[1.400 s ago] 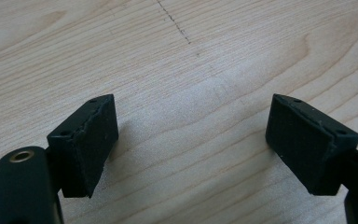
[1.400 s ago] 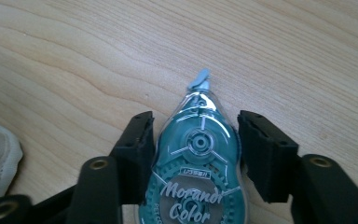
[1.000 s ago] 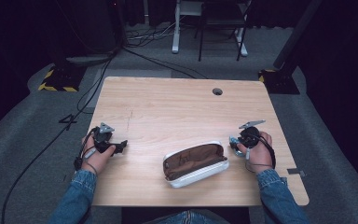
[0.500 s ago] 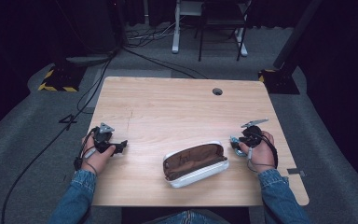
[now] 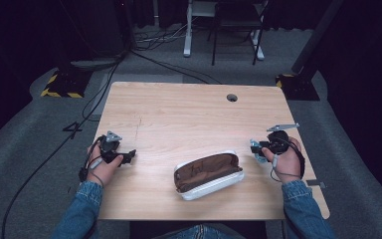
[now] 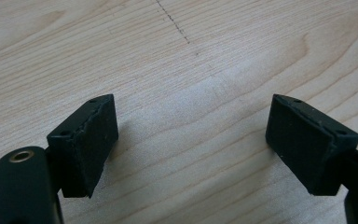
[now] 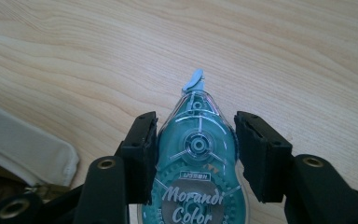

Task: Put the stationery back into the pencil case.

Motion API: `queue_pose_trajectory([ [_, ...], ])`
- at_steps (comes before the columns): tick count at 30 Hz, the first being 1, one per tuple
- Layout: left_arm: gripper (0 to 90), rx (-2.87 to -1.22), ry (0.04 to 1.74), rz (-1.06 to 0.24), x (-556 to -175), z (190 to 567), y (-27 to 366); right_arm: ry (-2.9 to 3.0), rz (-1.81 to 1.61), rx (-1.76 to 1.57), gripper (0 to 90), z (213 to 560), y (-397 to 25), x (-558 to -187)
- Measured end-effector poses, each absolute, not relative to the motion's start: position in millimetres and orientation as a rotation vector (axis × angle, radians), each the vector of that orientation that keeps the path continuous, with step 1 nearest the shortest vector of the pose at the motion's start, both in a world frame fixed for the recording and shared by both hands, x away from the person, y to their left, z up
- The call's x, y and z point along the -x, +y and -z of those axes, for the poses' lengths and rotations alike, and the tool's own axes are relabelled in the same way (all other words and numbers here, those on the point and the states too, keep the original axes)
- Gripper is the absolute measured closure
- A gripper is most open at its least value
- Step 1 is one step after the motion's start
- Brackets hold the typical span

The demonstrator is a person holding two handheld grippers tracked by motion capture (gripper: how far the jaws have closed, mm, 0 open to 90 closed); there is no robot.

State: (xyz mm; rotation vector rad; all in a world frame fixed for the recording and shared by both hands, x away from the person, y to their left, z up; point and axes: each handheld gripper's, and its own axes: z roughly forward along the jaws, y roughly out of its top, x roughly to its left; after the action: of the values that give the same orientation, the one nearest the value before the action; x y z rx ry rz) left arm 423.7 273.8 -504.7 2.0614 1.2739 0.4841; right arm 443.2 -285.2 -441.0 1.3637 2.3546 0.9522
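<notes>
From my seat the nearest thing is the pouch [image 5: 208, 175], lying unzipped near the front edge of the bench [image 5: 189, 114], its brown inside facing up and its pale shell showing along the near side; it has not shifted since a second ago. To its left, my left tongs [image 5: 129, 155] sit low over the wood, in the same spot as before; in the left gripper view they [image 6: 191, 140] stand wide apart with bare grain between them and a faint dotted pencil line [image 6: 173, 21] running off beyond. To the pouch's right, my right tongs [image 5: 255, 148] are clamped on a teal tape dispenser [image 5: 257, 150]. In the right gripper view the tongs [image 7: 195, 151] press on both flanks of the dispenser [image 7: 196, 158], its pale blue tip [image 7: 193, 80] pointing away over the bench and a corner of the pouch [image 7: 32, 149] at the left. Against the earlier frames, this hand has drifted slightly outward and nearer me, the dispenser held throughout. Farther off, a round hole [image 5: 232, 97] marks the far side of the bench.
</notes>
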Motion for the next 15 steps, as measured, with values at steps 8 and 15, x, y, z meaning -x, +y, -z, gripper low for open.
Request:
queue_pose_trajectory([
  [8, 17.2, -2.061, 1.274, -0.484, -424, 505, 274, 2.335, -1.034, -1.333, 50.4, 422, -284, -434],
  [15, 17.1, -2.062, 1.274, -0.484, -424, 505, 274, 2.328, -1.099, -1.295, 50.5, 408, -281, -427],
])
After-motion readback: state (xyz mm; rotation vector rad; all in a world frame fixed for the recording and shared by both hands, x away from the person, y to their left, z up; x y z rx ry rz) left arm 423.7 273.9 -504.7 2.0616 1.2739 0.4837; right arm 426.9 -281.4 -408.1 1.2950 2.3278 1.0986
